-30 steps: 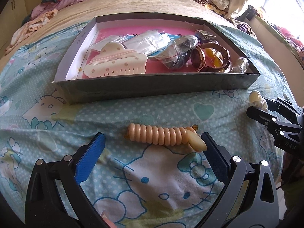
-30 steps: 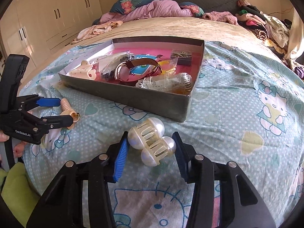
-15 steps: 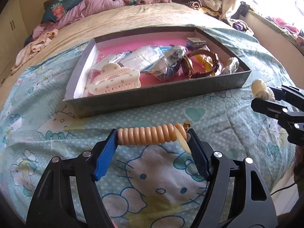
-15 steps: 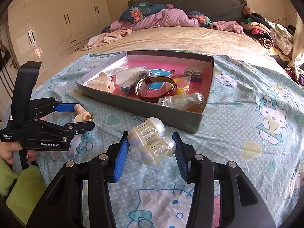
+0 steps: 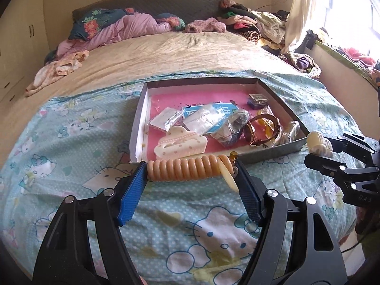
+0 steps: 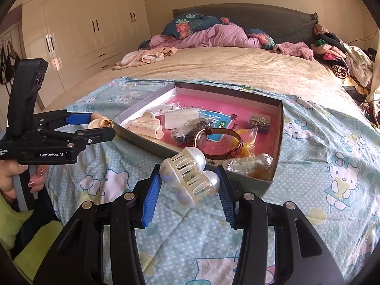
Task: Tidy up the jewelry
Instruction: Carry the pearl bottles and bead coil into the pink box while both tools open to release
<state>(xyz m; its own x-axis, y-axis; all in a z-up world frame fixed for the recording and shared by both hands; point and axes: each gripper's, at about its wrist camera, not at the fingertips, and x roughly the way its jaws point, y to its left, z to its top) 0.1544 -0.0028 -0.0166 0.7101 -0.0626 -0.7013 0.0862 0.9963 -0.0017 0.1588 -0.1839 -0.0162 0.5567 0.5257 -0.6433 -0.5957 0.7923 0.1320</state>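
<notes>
My left gripper (image 5: 190, 172) is shut on a peach coiled hair clip (image 5: 187, 170) and holds it above the bedspread, just before the near wall of the grey box (image 5: 268, 153). My right gripper (image 6: 188, 180) is shut on a pearly white claw clip (image 6: 190, 174) and holds it in the air near the box's (image 6: 279, 123) near corner. The box has a pink floor and holds a cream claw clip (image 5: 180, 143), a brown watch (image 5: 261, 130), plastic packets (image 5: 204, 117) and a small case (image 5: 257, 99). Each gripper shows in the other's view.
The box lies on a Hello Kitty bedspread (image 5: 71, 130) over a beige bed. Crumpled clothes and pillows (image 5: 133, 27) lie at the headboard, a clothes heap (image 5: 258, 23) at the far right. Wardrobes (image 6: 83, 30) stand at the left.
My left gripper closed on the coiled clip and lifted it off the bedspread. Both grippers rose and pulled back, each holding its clip.
</notes>
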